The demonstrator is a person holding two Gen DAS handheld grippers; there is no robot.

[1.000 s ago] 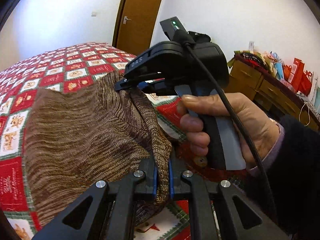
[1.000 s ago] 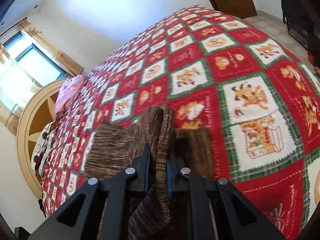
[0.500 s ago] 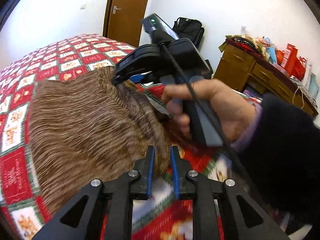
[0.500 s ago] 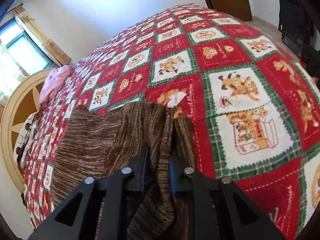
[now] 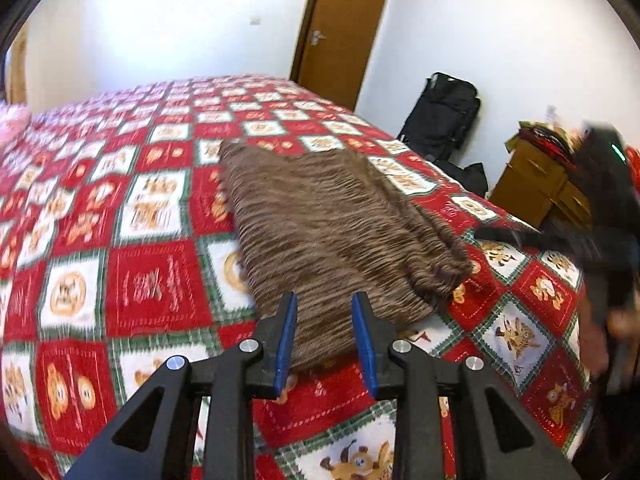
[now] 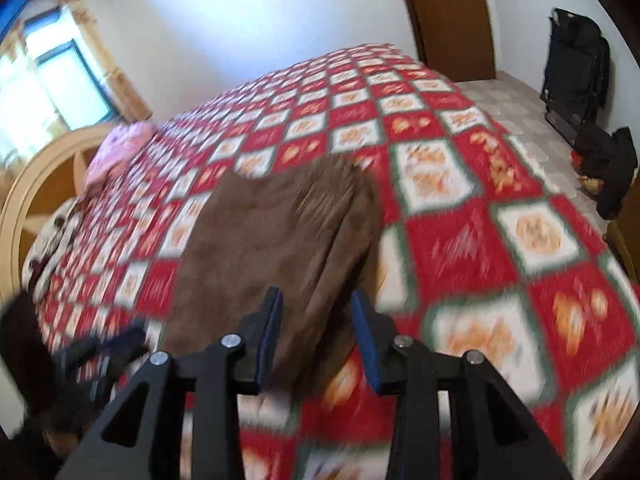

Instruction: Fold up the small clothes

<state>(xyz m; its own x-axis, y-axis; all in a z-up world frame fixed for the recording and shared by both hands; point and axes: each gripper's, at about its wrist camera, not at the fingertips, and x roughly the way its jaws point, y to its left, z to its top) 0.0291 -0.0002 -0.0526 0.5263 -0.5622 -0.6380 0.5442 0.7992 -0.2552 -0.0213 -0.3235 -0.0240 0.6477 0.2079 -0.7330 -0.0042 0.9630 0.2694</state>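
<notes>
Counted one brown knit garment (image 5: 336, 220), lying folded flat on the one red-and-white patchwork bedspread (image 5: 152, 280), near its front edge. Two grippers: left gripper (image 5: 325, 320) spread, jaws just opened, nothing pinched, cloth seen below the gap. Right gripper (image 6: 314, 320) likewise spread and just opened, holding nothing. Saw one door (image 5: 340, 32), one black bag (image 5: 440, 120), probably one wooden dresser (image 5: 540, 188); blurred.

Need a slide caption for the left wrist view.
Left tool open above folded brown knit garment lying on the red patchwork bedspread.
</notes>
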